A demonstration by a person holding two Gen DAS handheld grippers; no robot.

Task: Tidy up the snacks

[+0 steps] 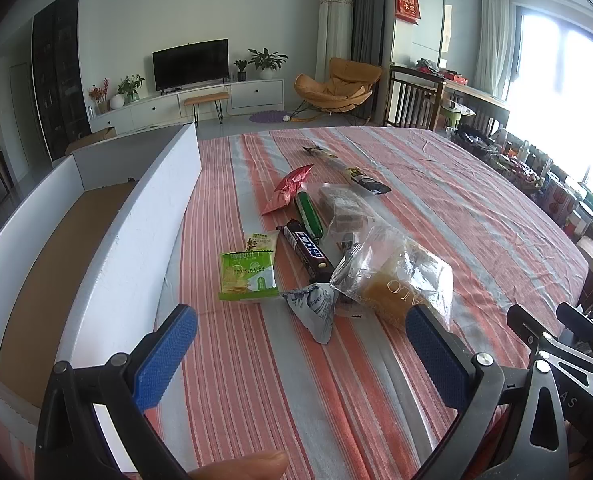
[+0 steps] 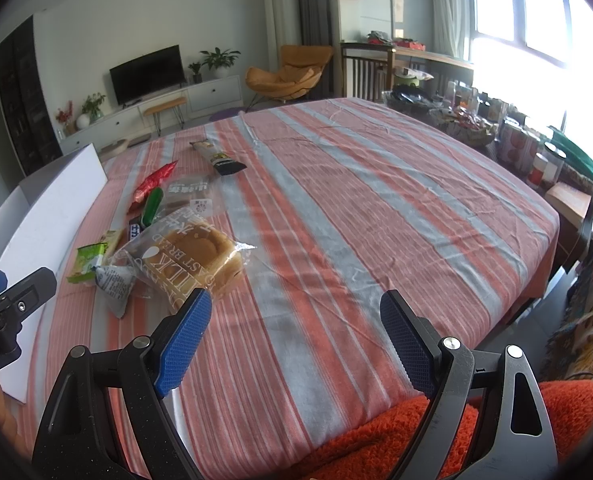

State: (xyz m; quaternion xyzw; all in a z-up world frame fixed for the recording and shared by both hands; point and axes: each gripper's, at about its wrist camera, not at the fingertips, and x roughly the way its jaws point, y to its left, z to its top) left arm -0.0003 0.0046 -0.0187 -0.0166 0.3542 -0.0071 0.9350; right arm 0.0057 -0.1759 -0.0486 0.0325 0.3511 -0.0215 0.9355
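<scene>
Several snacks lie in a heap on the striped tablecloth (image 1: 476, 208): a bagged toast bread (image 1: 400, 284) (image 2: 192, 252), a green cracker pack (image 1: 248, 276) (image 2: 88, 260), a dark chocolate bar (image 1: 308, 252), a green stick (image 1: 308, 214), a red packet (image 1: 290, 188) (image 2: 152, 184), a grey-blue pouch (image 1: 316, 312) (image 2: 114, 284), a clear cake pack (image 1: 342, 204) and a long dark packet (image 1: 356, 174) (image 2: 220, 158). A white cardboard box (image 1: 136, 240) (image 2: 52, 216) stands open at the left. My left gripper (image 1: 300, 352) is open, just short of the heap. My right gripper (image 2: 296, 340) is open and empty, right of the bread.
The right gripper's black frame (image 1: 568, 360) shows at the left view's right edge. An orange fuzzy cloth (image 2: 396, 440) lies at the near table edge. Cluttered shelves and jars (image 2: 516, 140) line the window side. A TV unit (image 1: 192, 64) and an orange chair (image 1: 336, 84) stand beyond the table.
</scene>
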